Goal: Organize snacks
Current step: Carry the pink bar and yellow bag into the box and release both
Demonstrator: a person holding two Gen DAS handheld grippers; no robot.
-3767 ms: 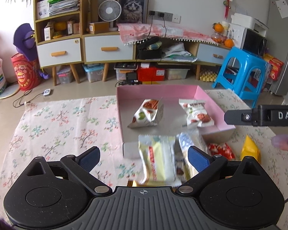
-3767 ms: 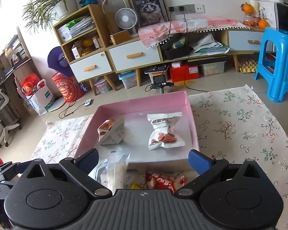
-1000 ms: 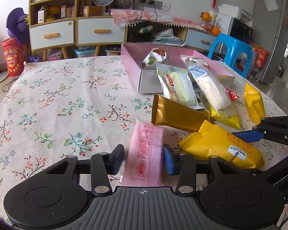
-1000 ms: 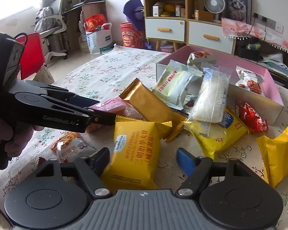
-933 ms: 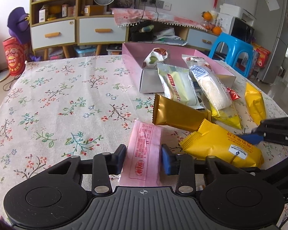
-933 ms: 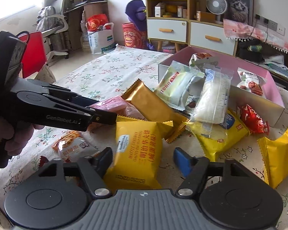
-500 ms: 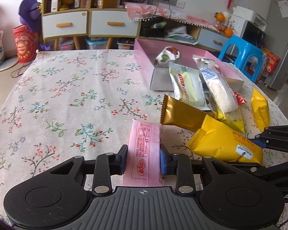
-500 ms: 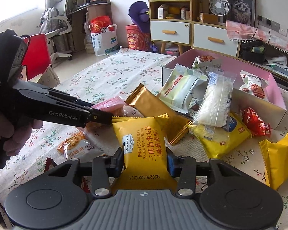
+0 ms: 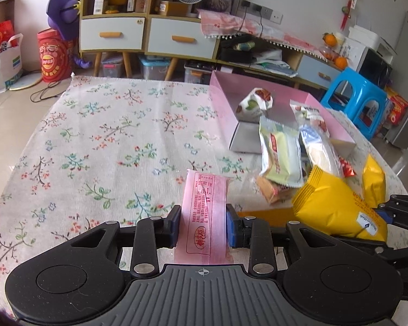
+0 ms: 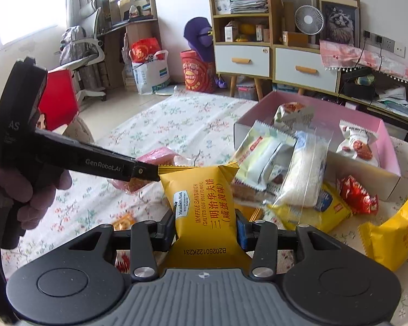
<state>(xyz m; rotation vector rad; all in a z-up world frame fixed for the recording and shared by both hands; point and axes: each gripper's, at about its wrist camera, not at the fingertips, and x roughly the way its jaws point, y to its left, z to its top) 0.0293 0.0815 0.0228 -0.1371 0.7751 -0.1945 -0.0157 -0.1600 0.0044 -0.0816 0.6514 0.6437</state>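
My left gripper (image 9: 203,228) is shut on a pink snack packet (image 9: 205,212), held off the flowered tablecloth (image 9: 108,146). My right gripper (image 10: 206,229) is shut on a yellow waffle sandwich packet (image 10: 205,203), also raised. In the left wrist view that yellow packet (image 9: 337,209) shows at the right, with the right gripper's fingers (image 9: 402,209) behind it. In the right wrist view the left gripper's fingers (image 10: 147,172) cross from the left, pinching the pink packet (image 10: 155,160). The pink box (image 9: 326,121) (image 10: 389,146) holds two small snack bags.
A pile of snacks leans on the box's near wall: a pale green packet (image 9: 281,152), a clear white packet (image 10: 304,168), a red one (image 10: 357,194), yellow packets (image 10: 394,233). A person's hand (image 10: 16,190) holds the left gripper. A small orange packet (image 10: 123,221) lies below.
Both grippers closed on their packets and lifted them off the table: the left on the pink one, the right on the yellow one. A gold packet under them is now mostly hidden.
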